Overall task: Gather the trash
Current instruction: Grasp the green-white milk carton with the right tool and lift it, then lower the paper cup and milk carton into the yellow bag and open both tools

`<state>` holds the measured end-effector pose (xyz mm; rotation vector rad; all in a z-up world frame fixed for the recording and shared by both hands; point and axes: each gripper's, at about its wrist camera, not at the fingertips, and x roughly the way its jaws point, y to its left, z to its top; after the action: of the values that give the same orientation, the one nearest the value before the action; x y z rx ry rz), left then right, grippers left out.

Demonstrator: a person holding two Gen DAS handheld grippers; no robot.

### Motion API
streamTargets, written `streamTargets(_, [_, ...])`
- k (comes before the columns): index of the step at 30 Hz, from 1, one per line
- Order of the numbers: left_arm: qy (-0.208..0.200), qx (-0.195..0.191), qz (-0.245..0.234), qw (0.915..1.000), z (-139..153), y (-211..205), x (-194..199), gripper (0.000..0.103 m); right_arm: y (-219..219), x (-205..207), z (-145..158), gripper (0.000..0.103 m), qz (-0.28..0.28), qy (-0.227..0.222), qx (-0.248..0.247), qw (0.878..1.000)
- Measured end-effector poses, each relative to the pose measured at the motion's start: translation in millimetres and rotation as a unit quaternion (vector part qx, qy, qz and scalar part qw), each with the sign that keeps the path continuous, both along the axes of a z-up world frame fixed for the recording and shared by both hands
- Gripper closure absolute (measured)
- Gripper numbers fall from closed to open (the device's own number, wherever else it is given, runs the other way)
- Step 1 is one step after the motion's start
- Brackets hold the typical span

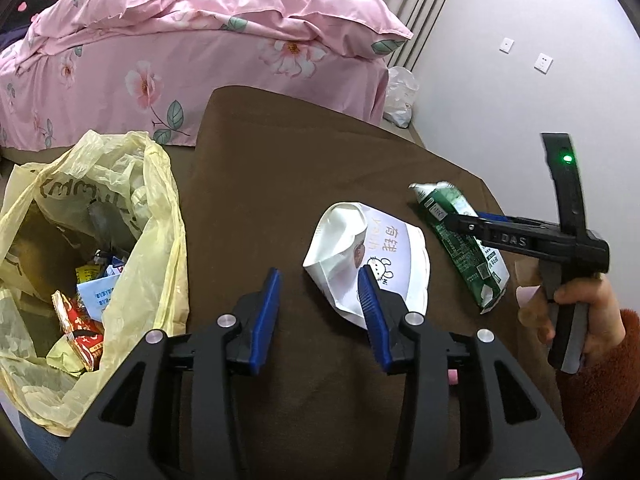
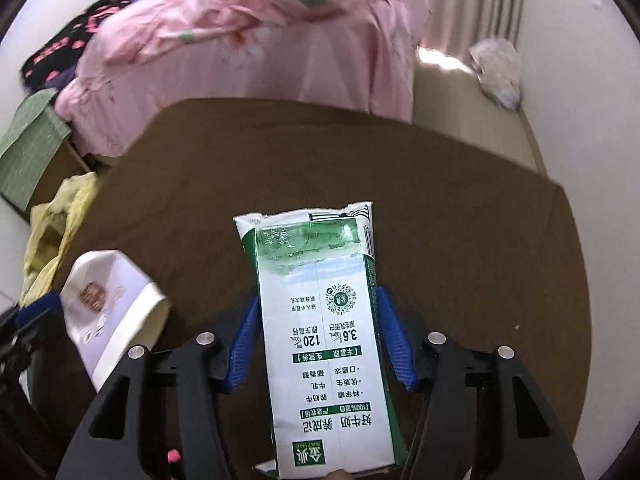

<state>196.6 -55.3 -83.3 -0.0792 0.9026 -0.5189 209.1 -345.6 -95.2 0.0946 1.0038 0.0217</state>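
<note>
Between your right gripper's (image 2: 318, 336) blue pads lies the flattened milk carton (image 2: 324, 328), gripped at both edges. Your left gripper (image 1: 320, 292) gapes empty, crumpled paper cup (image 1: 370, 256) just ahead-right, yellow trash bag (image 1: 92, 248) left.

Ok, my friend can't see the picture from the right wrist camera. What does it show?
A flattened green-and-white milk carton sits between the blue fingers of the right hand-held gripper, over a brown table. A crushed white paper cup lies to the left, near a yellow plastic bag. A pink bed stands behind.
</note>
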Motion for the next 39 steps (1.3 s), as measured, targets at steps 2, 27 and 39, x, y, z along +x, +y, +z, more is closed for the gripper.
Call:
streamTargets(2, [-0.004, 0.003, -0.001, 1.0, 2, -2, 1, 0.064, 5, -11, 12, 0.05, 0.017, -0.03, -0.007, 0.999])
streamTargets(27, [-0.12, 0.073, 0.08, 0.9869, 66, 48, -11, 0.078, 51, -72, 108, 0.051, 0.069, -0.241, 0.062, 0.966])
streamTargets(39, [-0.101, 0.099, 0.24, 0.9604, 42, 179, -18, 0.078, 202, -20, 129, 0.051, 0.209, -0.262, 0.145, 0.931])
